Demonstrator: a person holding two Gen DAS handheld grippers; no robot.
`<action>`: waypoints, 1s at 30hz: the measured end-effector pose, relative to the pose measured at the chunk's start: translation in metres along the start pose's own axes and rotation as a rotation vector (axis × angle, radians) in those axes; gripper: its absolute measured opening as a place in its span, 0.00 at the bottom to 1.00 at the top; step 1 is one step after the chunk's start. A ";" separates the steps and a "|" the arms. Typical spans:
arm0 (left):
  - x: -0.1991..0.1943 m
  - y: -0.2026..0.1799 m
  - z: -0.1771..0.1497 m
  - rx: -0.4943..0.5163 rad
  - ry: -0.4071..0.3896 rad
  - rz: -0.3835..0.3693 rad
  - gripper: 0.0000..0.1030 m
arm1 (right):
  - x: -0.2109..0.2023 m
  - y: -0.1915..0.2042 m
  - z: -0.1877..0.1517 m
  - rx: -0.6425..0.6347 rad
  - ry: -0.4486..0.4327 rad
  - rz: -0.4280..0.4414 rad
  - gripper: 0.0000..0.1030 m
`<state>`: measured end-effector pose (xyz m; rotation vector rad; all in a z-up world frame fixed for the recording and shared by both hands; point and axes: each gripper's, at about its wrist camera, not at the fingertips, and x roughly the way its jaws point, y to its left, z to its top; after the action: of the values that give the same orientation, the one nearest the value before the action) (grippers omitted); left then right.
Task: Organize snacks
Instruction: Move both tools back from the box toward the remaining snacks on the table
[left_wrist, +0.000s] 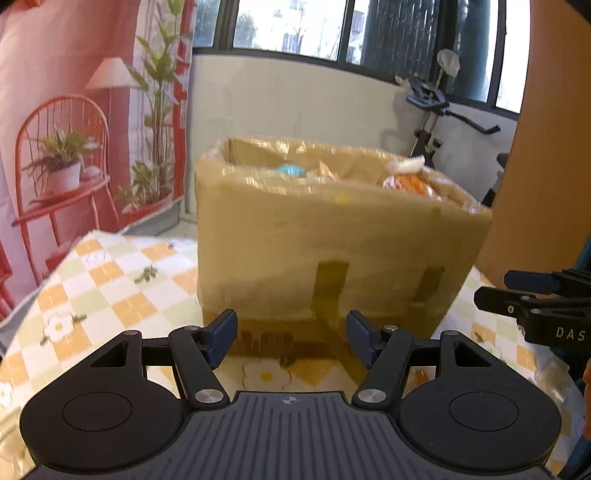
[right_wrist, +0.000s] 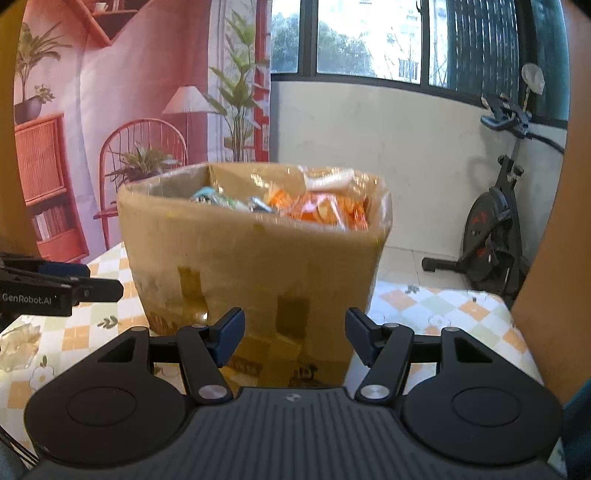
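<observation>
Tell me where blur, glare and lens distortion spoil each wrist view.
Left wrist view: the cardboard box and its snack packets are smeared by motion, tape along the rim glares, while the left tongs stay sharp. Right wrist view: the box is blurred too, the bright window washes out, and the fisheye bends its frame; the right tongs are crisp.

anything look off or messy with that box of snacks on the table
Nothing has spilled. The cardboard box stands upright on the checked tablecloth, snack packets still inside. It looks worn, though: patched with darker tape strips and its plastic-wrapped rim is crumpled. Both grippers are open and empty.
</observation>
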<state>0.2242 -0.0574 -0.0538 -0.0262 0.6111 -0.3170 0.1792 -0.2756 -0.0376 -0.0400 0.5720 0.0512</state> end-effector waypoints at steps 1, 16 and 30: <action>0.001 0.000 -0.002 0.000 0.006 0.000 0.66 | 0.001 -0.001 -0.003 0.007 0.004 0.001 0.62; 0.016 -0.026 -0.033 0.030 0.085 -0.030 0.66 | 0.010 -0.019 -0.039 0.058 0.055 0.016 0.62; 0.043 -0.055 -0.064 0.076 0.199 -0.100 0.66 | 0.026 -0.039 -0.086 0.111 0.142 0.017 0.62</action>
<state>0.2054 -0.1177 -0.1239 0.0486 0.7956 -0.4428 0.1568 -0.3177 -0.1230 0.0697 0.7165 0.0336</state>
